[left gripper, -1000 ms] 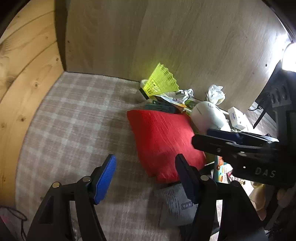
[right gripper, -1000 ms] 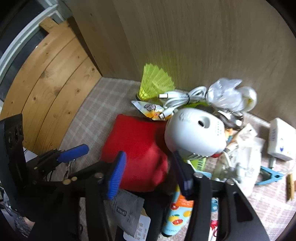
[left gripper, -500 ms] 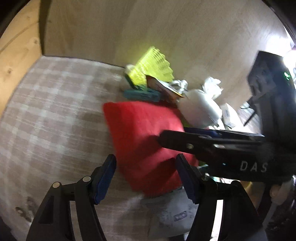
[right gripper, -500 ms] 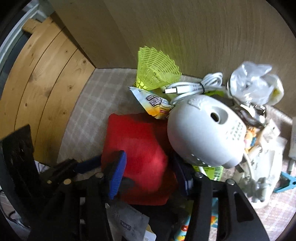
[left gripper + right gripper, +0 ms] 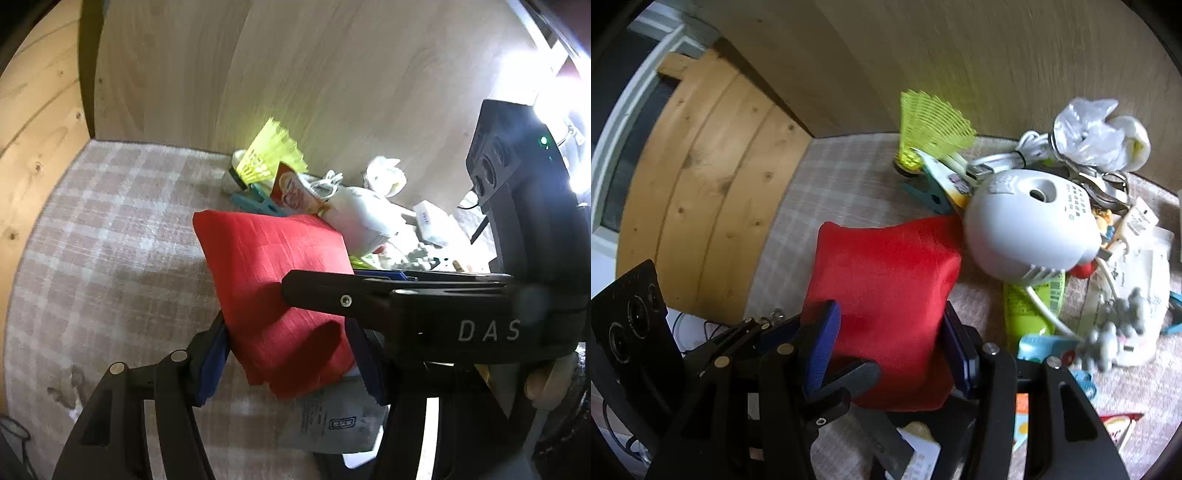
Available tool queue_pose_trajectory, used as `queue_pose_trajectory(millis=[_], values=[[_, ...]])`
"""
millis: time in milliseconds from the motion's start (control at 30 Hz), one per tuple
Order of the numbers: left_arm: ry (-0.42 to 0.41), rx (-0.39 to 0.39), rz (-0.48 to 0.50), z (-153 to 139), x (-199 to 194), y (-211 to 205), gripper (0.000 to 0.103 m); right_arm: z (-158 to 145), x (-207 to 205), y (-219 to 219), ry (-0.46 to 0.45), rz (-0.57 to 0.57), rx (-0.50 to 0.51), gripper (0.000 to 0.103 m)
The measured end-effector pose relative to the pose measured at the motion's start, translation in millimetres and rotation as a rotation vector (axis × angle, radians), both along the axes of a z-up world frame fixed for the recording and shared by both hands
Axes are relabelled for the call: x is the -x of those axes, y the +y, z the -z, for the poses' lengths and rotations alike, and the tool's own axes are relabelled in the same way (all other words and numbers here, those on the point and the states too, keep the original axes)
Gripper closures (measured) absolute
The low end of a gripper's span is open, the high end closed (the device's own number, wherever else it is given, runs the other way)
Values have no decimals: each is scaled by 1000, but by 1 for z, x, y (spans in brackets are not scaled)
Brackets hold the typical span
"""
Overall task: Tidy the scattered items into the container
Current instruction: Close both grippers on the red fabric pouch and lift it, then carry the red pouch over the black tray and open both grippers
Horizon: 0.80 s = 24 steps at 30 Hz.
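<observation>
A red fabric pouch [image 5: 273,280] [image 5: 886,280] lies on the checked cloth [image 5: 110,240]. My left gripper [image 5: 288,363] straddles its near end, jaws closing, and both blue pads touch its sides and crease the fabric. My right gripper [image 5: 890,347] holds the same end from the other side, a pad against each edge. In the left wrist view one of the right gripper's fingers [image 5: 332,291] crosses over the pouch. A yellow shuttlecock [image 5: 931,125], a teal peg [image 5: 927,195] and a white round device [image 5: 1030,229] sit just behind it.
A heap of small items lies to the right: white cable [image 5: 997,162], crumpled plastic bag [image 5: 1097,136], green tube [image 5: 1027,310]. A grey packet [image 5: 332,421] is under the pouch's near end. A wood panel wall [image 5: 295,74] stands behind and planks [image 5: 701,184] at left.
Both grippers have closed in on the red pouch from short of it. Their pads now touch its sides, and the right gripper's finger reaches further across it.
</observation>
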State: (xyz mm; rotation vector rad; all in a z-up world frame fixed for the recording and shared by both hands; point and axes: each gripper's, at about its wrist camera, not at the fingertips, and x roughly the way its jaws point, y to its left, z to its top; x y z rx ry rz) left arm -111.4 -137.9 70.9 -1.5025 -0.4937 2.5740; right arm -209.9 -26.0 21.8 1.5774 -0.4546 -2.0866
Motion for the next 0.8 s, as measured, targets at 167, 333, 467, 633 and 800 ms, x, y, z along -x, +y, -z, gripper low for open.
queue_pose_trajectory(millis=[167, 333, 467, 633, 800], values=[[54, 19, 7, -25, -4, 1, 45, -35, -15, 2, 63, -4, 13, 50], [109, 40, 36, -53, -8, 22, 45, -72, -36, 20, 132, 13, 8, 50], [155, 59, 90, -77, -19, 49, 45, -94, -61, 44, 181, 50, -6, 50], [190, 62, 189, -90, -30, 102, 45, -112, -102, 91, 214, 134, -37, 50], [202, 31, 306, -94, -36, 168, 45, -123, -151, 162, 226, 254, -77, 50]])
